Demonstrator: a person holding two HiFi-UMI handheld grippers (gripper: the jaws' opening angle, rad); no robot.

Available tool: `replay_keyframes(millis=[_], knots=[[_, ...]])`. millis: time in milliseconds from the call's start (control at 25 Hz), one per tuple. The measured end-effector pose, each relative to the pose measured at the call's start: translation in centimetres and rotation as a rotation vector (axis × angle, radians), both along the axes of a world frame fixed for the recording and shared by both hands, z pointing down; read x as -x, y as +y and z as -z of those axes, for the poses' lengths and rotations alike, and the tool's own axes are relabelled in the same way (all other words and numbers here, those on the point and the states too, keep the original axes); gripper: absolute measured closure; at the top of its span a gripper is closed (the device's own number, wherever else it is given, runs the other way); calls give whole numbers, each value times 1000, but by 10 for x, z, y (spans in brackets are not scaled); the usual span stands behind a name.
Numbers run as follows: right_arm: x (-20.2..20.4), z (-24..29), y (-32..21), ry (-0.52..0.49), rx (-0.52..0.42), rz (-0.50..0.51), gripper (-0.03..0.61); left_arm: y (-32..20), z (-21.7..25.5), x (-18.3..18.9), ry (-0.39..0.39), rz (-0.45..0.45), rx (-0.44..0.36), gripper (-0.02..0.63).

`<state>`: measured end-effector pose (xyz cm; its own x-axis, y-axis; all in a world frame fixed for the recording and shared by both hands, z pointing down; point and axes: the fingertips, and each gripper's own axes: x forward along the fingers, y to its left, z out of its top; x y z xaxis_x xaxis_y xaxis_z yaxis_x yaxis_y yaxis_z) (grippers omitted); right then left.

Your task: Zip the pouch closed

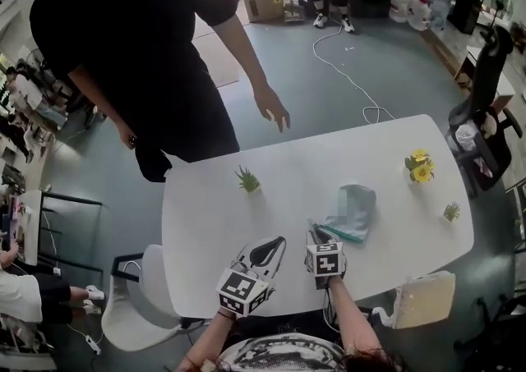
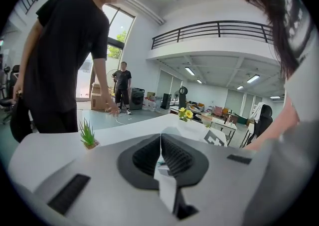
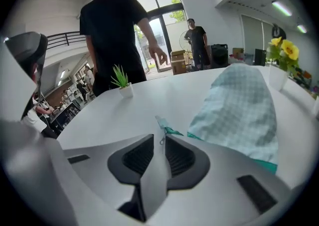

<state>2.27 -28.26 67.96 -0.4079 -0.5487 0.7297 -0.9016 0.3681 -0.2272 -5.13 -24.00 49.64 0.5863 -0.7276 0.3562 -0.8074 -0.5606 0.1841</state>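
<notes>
- Your left tongs (image 2: 161, 137) are closed, pad against pad, and hold nothing. They hang over the near part of the table (image 1: 205, 214), apart from the pouch.
- Your right tongs (image 3: 160, 140) are drawn together to a thin slit. The zip pull (image 3: 161, 129) lies right at their tips, and you cannot tell whether they pinch it or only meet it.
- The pouch (image 1: 355, 208), pale teal check, lies flat on the right half of the table, its near left corner towards your right tongs.
- Bare table lies ahead of the left tongs, up to a small green plant (image 1: 247, 180). Yellow flowers (image 1: 421, 167) stand near the far right edge, well apart from the pouch.
- A standing person (image 1: 131, 42) is at the far left corner, one hand over the edge.
- In the head view your right tongs' marker cube covers the pouch's near corner. The zip line itself is hard to make out.
</notes>
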Motion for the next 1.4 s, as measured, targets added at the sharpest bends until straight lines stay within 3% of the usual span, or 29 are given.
replay_keyframes(millis=[120,200,440,680,1000,1120,1280,1400], knots=[[0,-5,-4,61,5,1,515,-6,-4,5,-3,4,6,600],[-3,-5,-7,87,-3,-16,555,-9,-7,6,-2,5,10,600],[-8,-11,-5,40,27,-42,578,-12,-17,8,-10,-1,30,600],[-12,-1,12,-30,38,35,581,-16,-40,1,-56,-47,64,600],[-28,22,51,-113,65,172,581,-4,-88,-40,-121,-233,130,590],[-31,23,63,-102,74,208,581,5,-106,-58,-135,-345,164,440],[-36,26,76,-84,85,243,581,15,-127,-76,-215,-460,173,437],[-39,28,84,-67,88,264,581,20,-135,-87,-211,-504,186,450]])
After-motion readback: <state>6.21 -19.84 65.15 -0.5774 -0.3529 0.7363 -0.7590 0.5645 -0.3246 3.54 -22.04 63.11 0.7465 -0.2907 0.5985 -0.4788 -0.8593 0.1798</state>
